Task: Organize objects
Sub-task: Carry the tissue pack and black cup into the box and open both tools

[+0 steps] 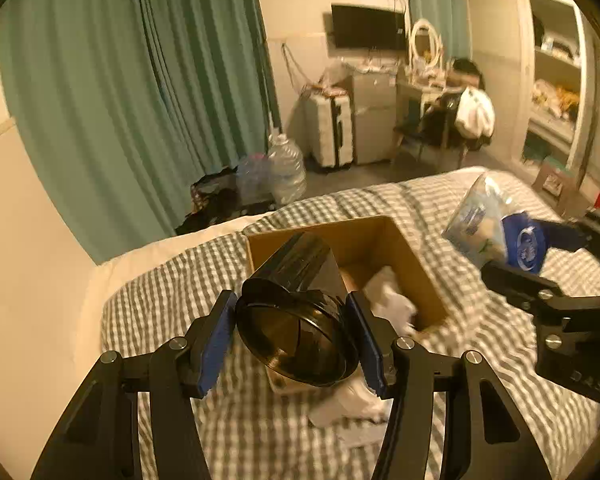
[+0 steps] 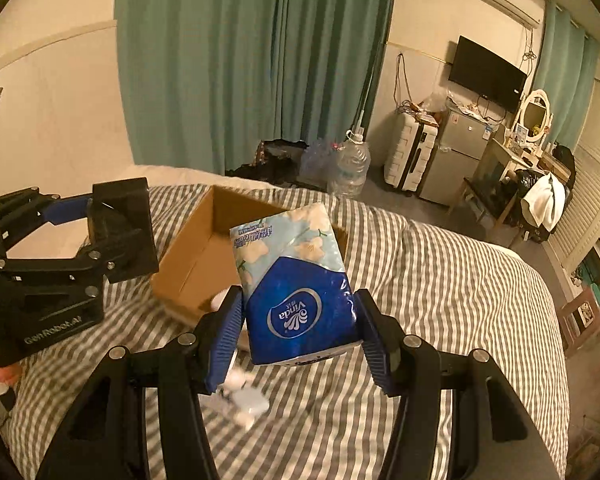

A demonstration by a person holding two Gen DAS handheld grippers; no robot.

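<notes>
A dark, glossy cylindrical container (image 1: 296, 320) is gripped between the blue pads of the left claw (image 1: 292, 340), held above the near edge of an open cardboard box (image 1: 404, 256). A blue-and-floral tissue pack (image 2: 296, 280) is clamped in the right claw (image 2: 300, 340), raised above the bed (image 2: 440, 280). The box is set on the striped bedding, white crumpled items (image 1: 388, 300) seen inside it
</notes>
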